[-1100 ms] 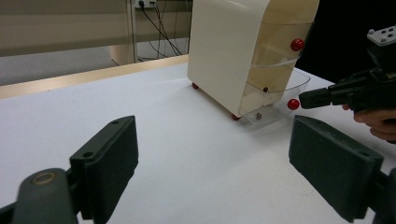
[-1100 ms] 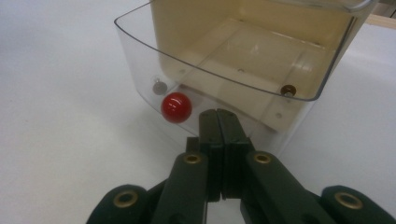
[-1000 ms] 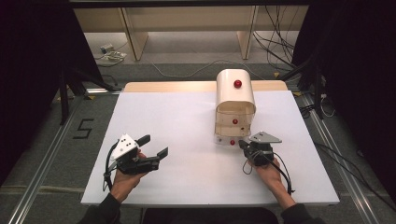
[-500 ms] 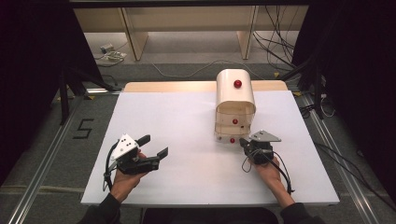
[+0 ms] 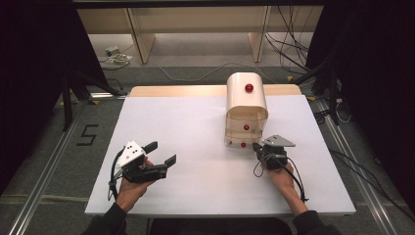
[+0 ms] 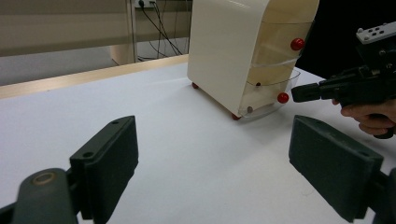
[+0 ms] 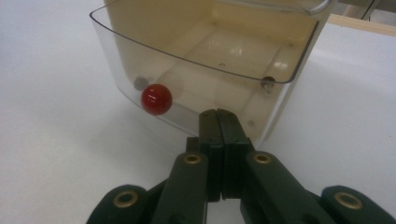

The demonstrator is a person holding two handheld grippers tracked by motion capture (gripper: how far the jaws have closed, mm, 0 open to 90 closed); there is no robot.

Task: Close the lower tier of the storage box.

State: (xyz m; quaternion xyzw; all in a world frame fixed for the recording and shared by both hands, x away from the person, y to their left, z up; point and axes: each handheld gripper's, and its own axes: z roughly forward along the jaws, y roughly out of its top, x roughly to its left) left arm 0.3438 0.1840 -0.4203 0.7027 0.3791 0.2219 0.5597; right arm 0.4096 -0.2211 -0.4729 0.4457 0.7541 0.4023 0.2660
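Note:
A cream drawer cabinet (image 5: pixel 247 105) with clear drawers and red knobs stands right of the table's middle. Its bottom drawer (image 7: pixel 210 51) looks empty and sticks out a little. That drawer's red knob (image 7: pixel 157 99) sits at its front. My right gripper (image 7: pixel 218 114) is shut on nothing, its tips low at the drawer's front, just right of the knob; whether they touch it I cannot tell. In the high view the right gripper (image 5: pixel 255 146) lies beside the knob (image 5: pixel 243 145). My left gripper (image 5: pixel 163 152) is open and empty over the table's left front, pointing toward the cabinet (image 6: pixel 224 56).
The white table top (image 5: pixel 195 127) has a wooden strip along its far edge. Cables lie on the floor behind and at the right. A second red knob (image 5: pixel 246 127) marks the middle drawer, and another (image 5: pixel 249 87) sits on the cabinet's top.
The right gripper has shifted only slightly by the bottom drawer's front. The left gripper has kept still.

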